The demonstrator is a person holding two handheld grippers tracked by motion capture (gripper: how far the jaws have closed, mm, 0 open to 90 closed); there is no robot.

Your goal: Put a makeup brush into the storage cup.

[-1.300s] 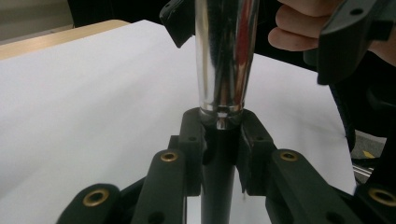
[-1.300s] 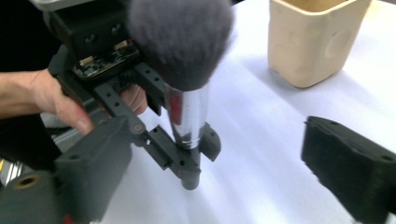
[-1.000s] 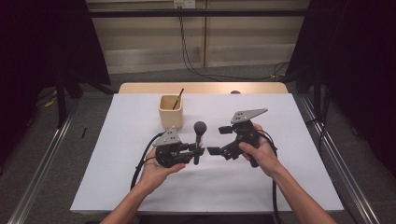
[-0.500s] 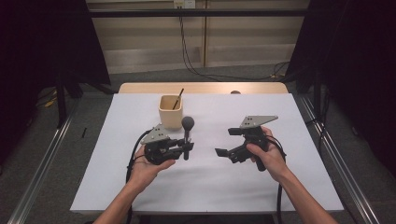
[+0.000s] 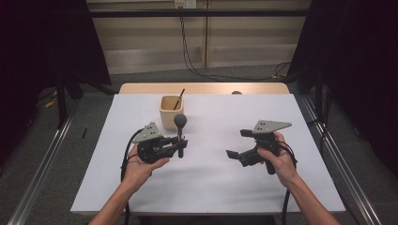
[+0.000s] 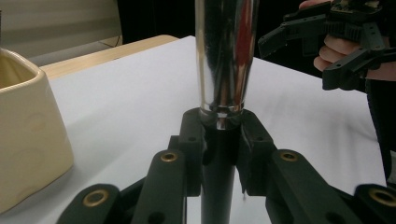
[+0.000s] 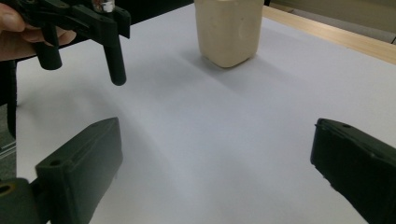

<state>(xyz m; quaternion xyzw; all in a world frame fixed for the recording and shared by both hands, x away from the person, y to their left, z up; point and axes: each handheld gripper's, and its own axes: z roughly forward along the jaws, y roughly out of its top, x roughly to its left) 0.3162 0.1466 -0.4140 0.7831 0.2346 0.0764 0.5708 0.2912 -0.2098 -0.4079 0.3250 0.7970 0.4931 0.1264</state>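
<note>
Left gripper carrying a utensil toward the holder

At centre-left of the high view, the left gripper (image 5: 179,146) is clamping the black handle of an upright, round-headed utensil (image 5: 180,121) just beside the cream holder (image 5: 170,112), while the right gripper (image 5: 238,143) is hovering at centre-right, jaws apart and empty. Next, judging by the layout: lifting the utensil over the rim and lowering it in.

The upright utensil with a black matt handle and mirror-bright polished metal shaft (image 6: 225,56) reflects red and white glints. The left claw (image 6: 219,140) clamped on it is matt black plastic with brass-coloured rivets. The cream-coloured squarish holder (image 5: 170,111) looks smooth and faintly glossy, like ceramic. The desk (image 5: 225,183) wears a matt white sheet over pale wood
</note>
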